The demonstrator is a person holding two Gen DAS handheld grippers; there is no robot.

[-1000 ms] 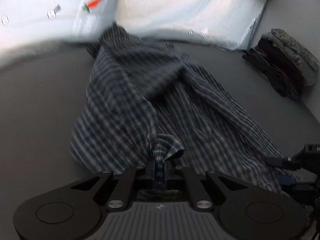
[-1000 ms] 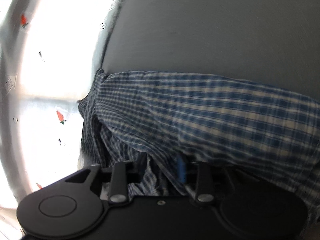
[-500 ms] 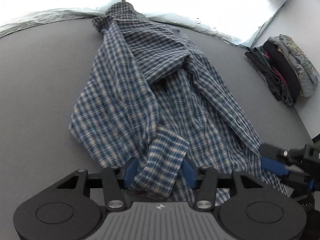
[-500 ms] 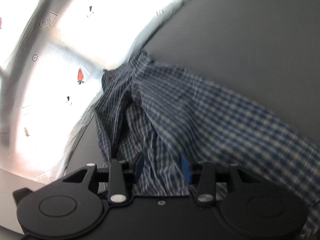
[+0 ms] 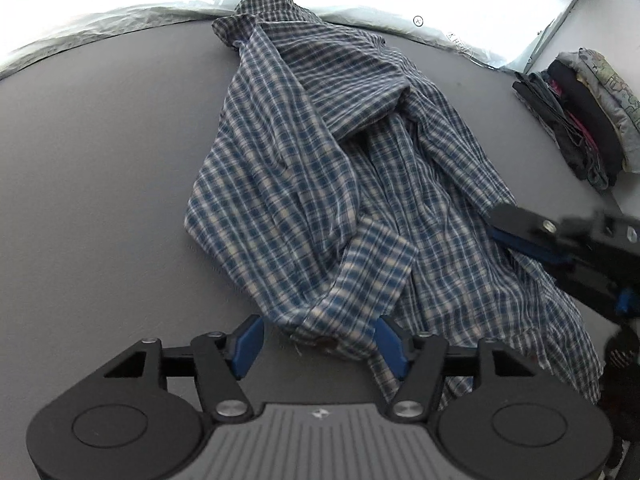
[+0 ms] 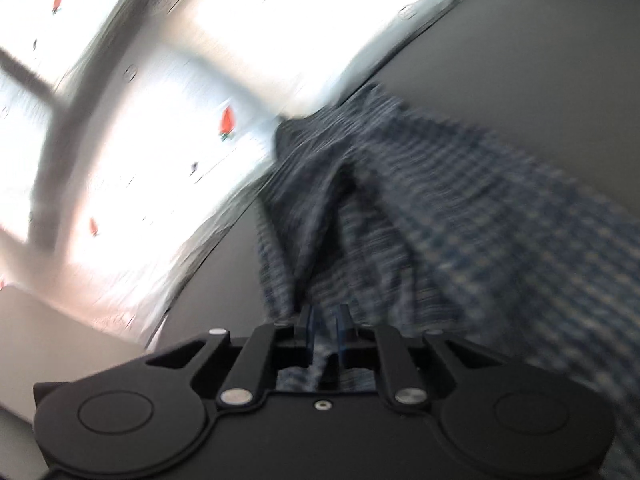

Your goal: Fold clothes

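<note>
A blue and white plaid shirt (image 5: 320, 152) lies crumpled on the grey table (image 5: 100, 140), collar at the far edge. My left gripper (image 5: 318, 340) is open, its blue pads either side of the sleeve cuff (image 5: 360, 284), which lies loose on the table. My right gripper (image 6: 325, 330) is shut on a fold of the shirt (image 6: 440, 216); that view is blurred. The right gripper also shows in the left wrist view (image 5: 532, 236), on the shirt's right side.
A stack of folded clothes (image 5: 584, 112) sits at the far right of the table. A white plastic sheet with carrot prints (image 6: 160, 100) hangs behind the table's far edge (image 5: 120, 16).
My left gripper has opened and let go of the cuff, which dropped onto the table. My right gripper opened half a second ago, then shut on the shirt again while moving.
</note>
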